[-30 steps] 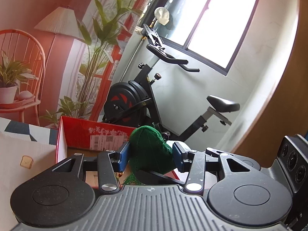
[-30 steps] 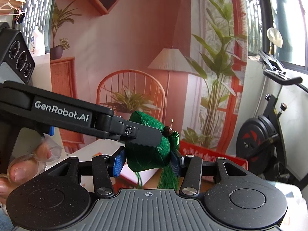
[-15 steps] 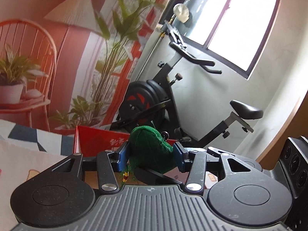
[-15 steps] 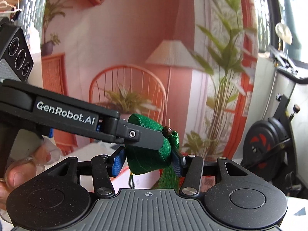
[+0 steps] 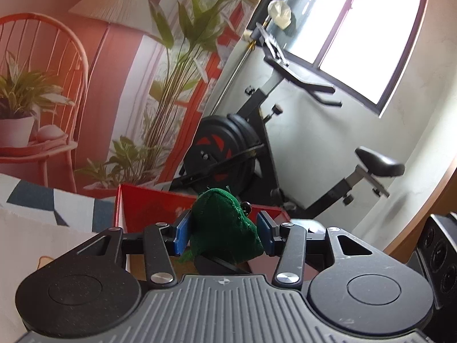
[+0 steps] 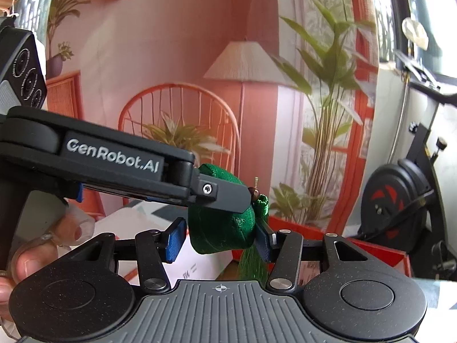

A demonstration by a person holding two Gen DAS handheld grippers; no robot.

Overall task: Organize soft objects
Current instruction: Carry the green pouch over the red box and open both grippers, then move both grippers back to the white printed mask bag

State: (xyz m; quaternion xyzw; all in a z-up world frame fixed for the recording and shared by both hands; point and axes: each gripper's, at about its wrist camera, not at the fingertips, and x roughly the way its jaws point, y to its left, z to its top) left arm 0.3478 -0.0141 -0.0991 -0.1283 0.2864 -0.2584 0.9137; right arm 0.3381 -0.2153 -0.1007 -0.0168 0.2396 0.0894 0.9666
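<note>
1. Left wrist view: the left gripper (image 5: 222, 233) has a green fabric pouch (image 5: 224, 225) between its blue pads; the left pad touches the cloth, while the right pad seems to stand slightly off, so I cannot tell whether it truly clamps. At 12 o'clock, just beyond, sits a red box (image 5: 148, 208), its inside mostly hidden. Judged from this, the pouch is not yet stowed.

2. Right wrist view: the right gripper (image 6: 220, 235) also brackets the pouch (image 6: 222, 231); the right pad touches the pouch at its green tassel (image 6: 252, 263), the left stands clear. The left gripper's finger crosses from 9 o'clock onto the pouch. The box (image 6: 380, 257) lies at 3 o'clock; contents unseen.
</note>
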